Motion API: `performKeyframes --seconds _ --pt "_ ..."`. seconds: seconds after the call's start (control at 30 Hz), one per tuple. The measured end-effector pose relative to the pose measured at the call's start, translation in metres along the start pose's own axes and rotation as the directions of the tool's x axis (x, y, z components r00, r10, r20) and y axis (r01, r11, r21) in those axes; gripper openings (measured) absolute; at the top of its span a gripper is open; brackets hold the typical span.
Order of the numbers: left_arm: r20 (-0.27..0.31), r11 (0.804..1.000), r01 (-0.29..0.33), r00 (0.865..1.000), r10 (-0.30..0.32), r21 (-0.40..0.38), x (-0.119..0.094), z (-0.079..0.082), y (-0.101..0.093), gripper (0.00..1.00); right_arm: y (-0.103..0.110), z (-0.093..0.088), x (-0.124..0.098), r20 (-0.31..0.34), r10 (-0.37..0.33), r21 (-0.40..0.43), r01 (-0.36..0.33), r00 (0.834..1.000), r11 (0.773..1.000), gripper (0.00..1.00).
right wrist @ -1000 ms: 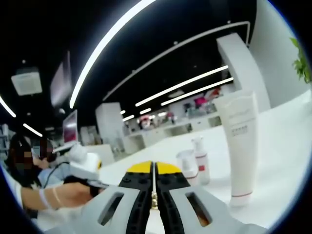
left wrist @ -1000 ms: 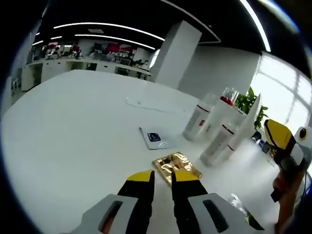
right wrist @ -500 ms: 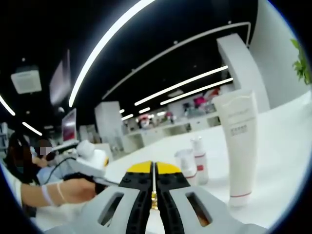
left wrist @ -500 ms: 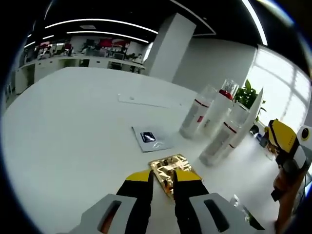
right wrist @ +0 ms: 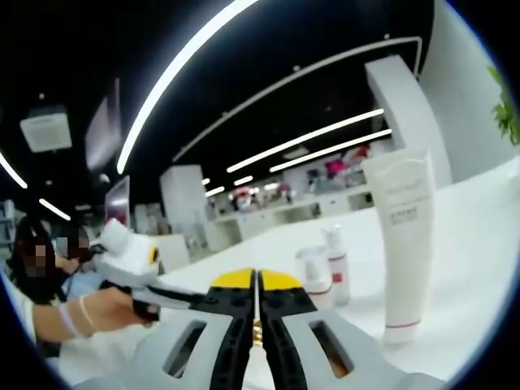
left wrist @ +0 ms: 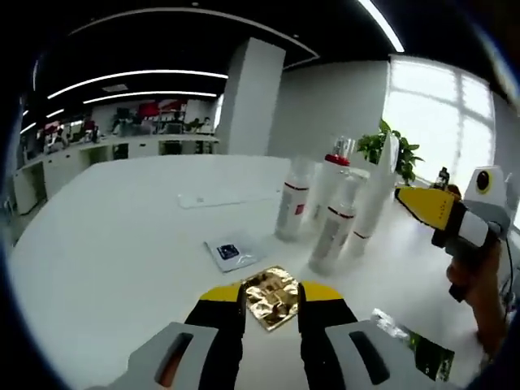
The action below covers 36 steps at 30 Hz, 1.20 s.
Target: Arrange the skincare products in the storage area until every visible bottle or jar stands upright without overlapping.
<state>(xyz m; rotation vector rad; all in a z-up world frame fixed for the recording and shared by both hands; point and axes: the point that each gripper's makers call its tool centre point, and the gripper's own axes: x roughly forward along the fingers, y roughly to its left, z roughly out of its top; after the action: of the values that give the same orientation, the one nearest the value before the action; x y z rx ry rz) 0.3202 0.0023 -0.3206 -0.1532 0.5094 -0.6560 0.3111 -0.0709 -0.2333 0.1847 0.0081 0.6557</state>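
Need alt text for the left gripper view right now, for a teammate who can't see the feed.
The left gripper hangs open over a gold foil sachet lying flat on a white table. Beyond stand several white bottles and a tall tube, a small packet beside them. The right gripper enters from the right.

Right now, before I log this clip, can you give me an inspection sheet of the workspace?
Surface: white table, large and glossy.
Job's things: white bottles with red bands, all upright in a close group; tall white tube standing on its cap; two small pump bottles beside it.
Clutter: gold foil sachet, blue-print sachet and green packet, all lying flat.
Grippers: left gripper jaws apart, either side of the gold sachet; right gripper jaws closed, empty.
Cables: nothing seen.
Surroundings: open office, potted plant, seated person.
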Motion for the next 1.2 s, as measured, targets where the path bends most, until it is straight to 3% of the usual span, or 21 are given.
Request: performKeyframes --seconds 0.1,0.27,0.33,0.37,0.4,0.47,0.53,0.6,0.67,0.73,0.83,0.9,0.97,1.03,1.07,1.17,1.2 --pt "0.005 0.996 0.047 0.999 -0.047 -0.076 -0.012 -0.005 -0.008 0.36 0.01 -0.007 0.001 -0.044 0.027 -0.055 -0.03 0.999 0.998 0.0" --pt "0.01 0.995 0.047 0.999 -0.046 -0.083 -0.035 -0.019 -0.011 0.37 0.024 -0.022 0.003 -0.141 0.063 -0.173 -0.087 0.988 0.981 0.0" --pt "0.009 0.995 0.05 0.999 -0.05 -0.086 -0.043 -0.025 -0.014 0.39 0.025 -0.03 -0.001 -0.211 0.037 -0.286 -0.098 0.977 0.953 0.0" --pt "0.007 0.993 0.056 0.998 -0.056 -0.102 -0.048 -0.029 -0.016 0.41 0.021 -0.031 -0.007 -0.226 -0.016 -0.323 -0.059 0.974 0.944 0.0" --pt "0.005 0.991 0.059 0.998 -0.058 -0.12 -0.051 -0.032 -0.018 0.43 0.021 -0.031 -0.012 -0.217 -0.044 -0.324 -0.029 0.975 0.946 0.0" --pt "-0.015 0.984 0.08 0.996 -0.084 -0.157 -0.059 -0.042 -0.022 0.44 0.033 -0.035 -0.028 -0.193 -0.018 -0.257 -0.033 0.981 0.966 0.0" --pt "-0.046 0.979 0.096 0.993 -0.105 -0.18 -0.064 -0.056 -0.032 0.44 0.048 -0.054 -0.051 -0.267 0.015 -0.125 -0.051 0.964 0.991 0.0" --pt "-0.056 0.976 0.106 0.991 -0.119 -0.19 -0.066 -0.062 -0.037 0.45 0.056 -0.073 -0.073 -0.341 0.028 -0.056 -0.05 0.94 0.997 0.0" --pt "-0.05 0.972 0.124 0.989 -0.137 -0.2 -0.066 -0.061 -0.041 0.45 0.054 -0.088 -0.092 -0.37 -0.026 -0.023 0.019 0.929 1.0 0.0" --pt "-0.038 0.964 0.155 0.985 -0.167 -0.214 -0.066 -0.062 -0.048 0.48 0.047 -0.091 -0.101 -0.346 -0.095 -0.01 0.097 0.934 0.995 0.0" --pt "-0.035 0.942 0.188 0.978 -0.205 -0.277 -0.066 -0.066 -0.054 0.48 0.043 -0.111 -0.124 -0.416 -0.173 -0.025 0.179 0.893 0.984 0.0" --pt "-0.04 0.944 0.176 0.98 -0.195 -0.279 -0.064 -0.068 -0.052 0.48 0.041 -0.119 -0.133 -0.451 -0.207 -0.048 0.207 0.868 0.977 0.0" --pt "-0.046 0.945 0.172 0.98 -0.192 -0.278 -0.064 -0.07 -0.051 0.48 0.041 -0.123 -0.138 -0.463 -0.227 -0.076 0.217 0.857 0.973 0.0" --pt "-0.038 0.942 0.183 0.979 -0.201 -0.281 -0.065 -0.07 -0.051 0.47 0.043 -0.123 -0.138 -0.443 -0.228 -0.078 0.216 0.867 0.973 0.0" --pt "-0.036 0.938 0.186 0.978 -0.205 -0.292 -0.066 -0.07 -0.051 0.46 0.043 -0.123 -0.139 -0.449 -0.231 -0.07 0.224 0.863 0.972 0.0" --pt "-0.025 0.917 0.212 0.972 -0.234 -0.338 -0.067 -0.07 -0.054 0.44 0.045 -0.123 -0.139 -0.438 -0.24 -0.084 0.226 0.866 0.97 0.0" --pt "-0.024 0.901 0.235 0.965 -0.261 -0.365 -0.067 -0.071 -0.058 0.41 0.045 -0.123 -0.139 -0.434 -0.241 -0.092 0.223 0.868 0.97 0.0"
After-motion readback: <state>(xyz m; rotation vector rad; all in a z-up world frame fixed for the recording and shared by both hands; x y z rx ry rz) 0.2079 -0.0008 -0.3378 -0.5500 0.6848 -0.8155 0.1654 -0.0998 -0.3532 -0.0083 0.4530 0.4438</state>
